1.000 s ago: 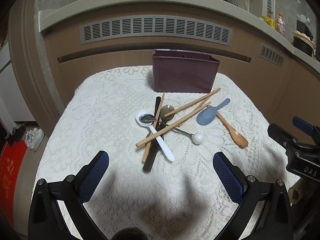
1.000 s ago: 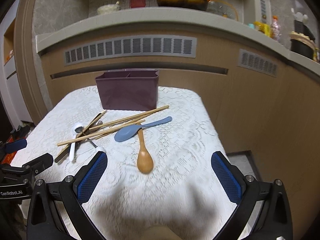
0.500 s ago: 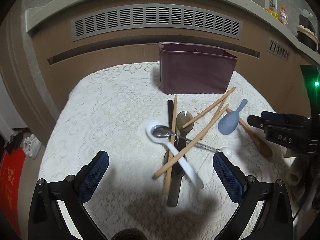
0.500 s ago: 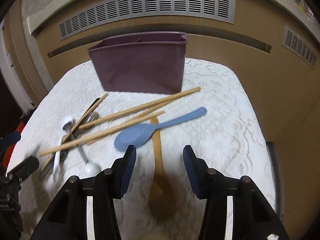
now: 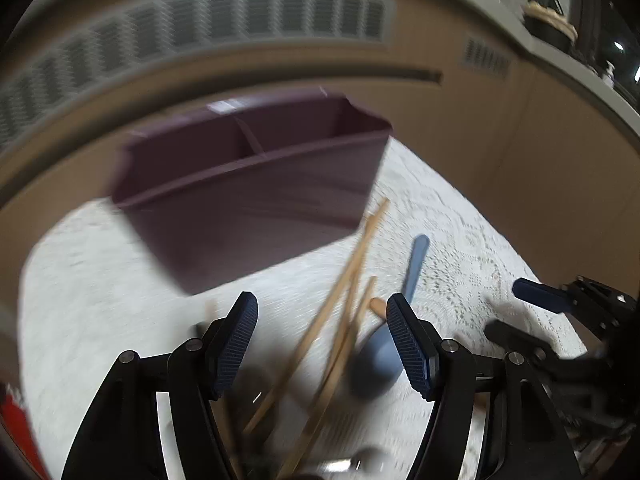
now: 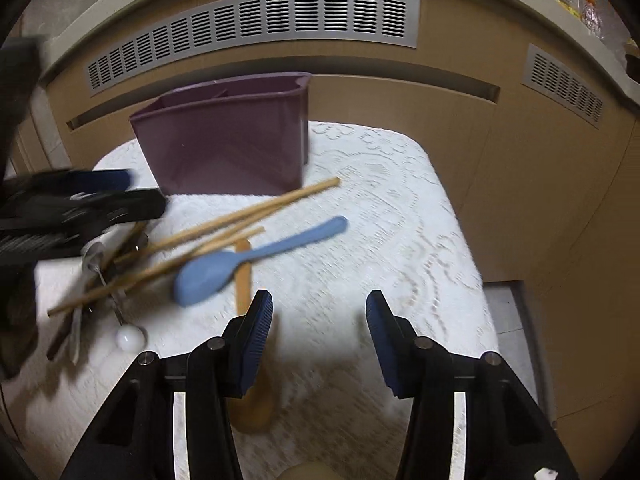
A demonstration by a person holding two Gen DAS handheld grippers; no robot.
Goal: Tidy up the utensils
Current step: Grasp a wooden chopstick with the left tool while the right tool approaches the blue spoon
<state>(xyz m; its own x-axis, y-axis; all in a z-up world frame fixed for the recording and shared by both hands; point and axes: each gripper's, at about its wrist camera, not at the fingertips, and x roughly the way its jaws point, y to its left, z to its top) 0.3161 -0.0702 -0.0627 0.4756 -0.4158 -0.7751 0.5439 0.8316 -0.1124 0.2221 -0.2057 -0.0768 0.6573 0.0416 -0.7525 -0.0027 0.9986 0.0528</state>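
A pile of utensils lies on the lace tablecloth [image 6: 380, 208]: wooden chopsticks [image 6: 240, 216], a blue spoon [image 6: 224, 268], a wooden spoon [image 6: 242, 276] and a metal spoon with a white ball end [image 6: 130, 338]. A purple divided holder [image 6: 224, 140] stands behind them. My left gripper [image 5: 322, 340] is open, low over the chopsticks [image 5: 340, 312], with the blue spoon [image 5: 380, 356] by its right finger. My right gripper [image 6: 318, 336] is open and empty, its left finger over the wooden spoon. The left view is blurred.
A wooden cabinet front with vent grilles [image 6: 256, 20] rises behind the table. The table's right edge drops to the floor [image 6: 508, 308]. The left gripper body [image 6: 72, 208] shows at the left of the right wrist view.
My left gripper has moved forward and down over the chopsticks and its fingers have narrowed. My right gripper has narrowed and shifted right, so the wooden spoon is now under its left finger.
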